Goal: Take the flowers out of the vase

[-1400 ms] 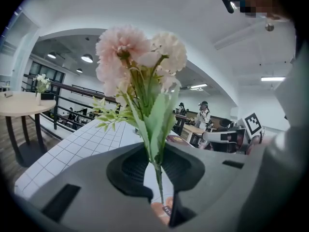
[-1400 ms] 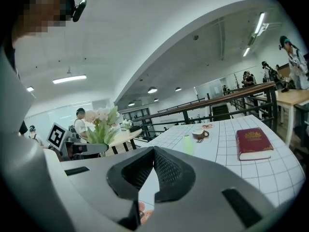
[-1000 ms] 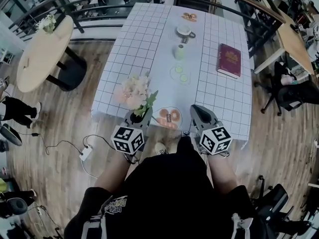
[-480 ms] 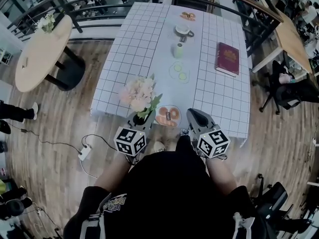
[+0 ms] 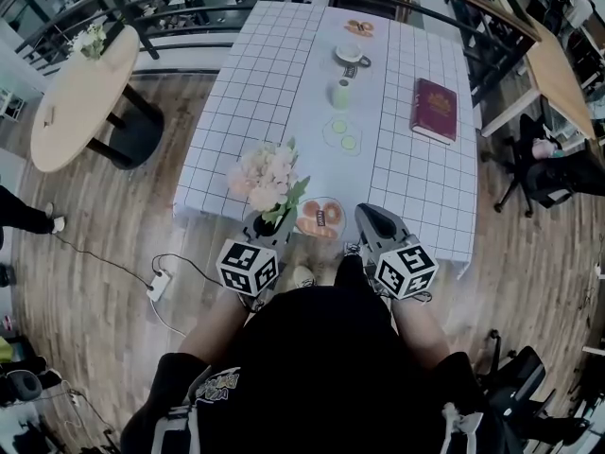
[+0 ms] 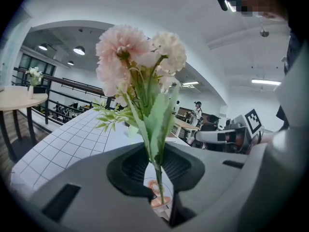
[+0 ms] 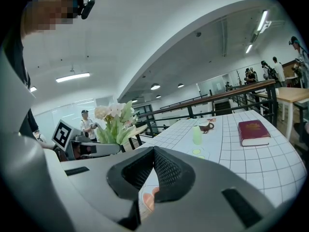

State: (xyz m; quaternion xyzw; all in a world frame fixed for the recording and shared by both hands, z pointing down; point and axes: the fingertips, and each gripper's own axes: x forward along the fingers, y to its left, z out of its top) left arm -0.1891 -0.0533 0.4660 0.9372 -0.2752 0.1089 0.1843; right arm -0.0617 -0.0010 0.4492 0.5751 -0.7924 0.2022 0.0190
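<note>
Left gripper [image 6: 155, 164]: jaws drawn nearly together and pinching the thin green stem of the flowers [image 6: 140, 57]. The stem ran up between the pads, and its lower end showed bare just below them. The blooms stood upright above the jaws.

Flowers: pink and white heads with green leaves. They were in the air over the near left part of the table [image 5: 255, 74], just left of a plate [image 5: 321, 221] of orange food.

Right gripper [image 7: 153, 153]: jaws fully together, nothing between them. It was beside the left gripper, on the other side of the plate, at the near table edge.

The table was covered in a white gridded cloth. Further back on it were a pale green cup [image 5: 340, 94] and, beyond that, a cup on a saucer [image 5: 351, 57]. A red book [image 5: 435, 112] lay on the right side. A round wooden table [image 5: 80, 102] stood well apart to the left.
</note>
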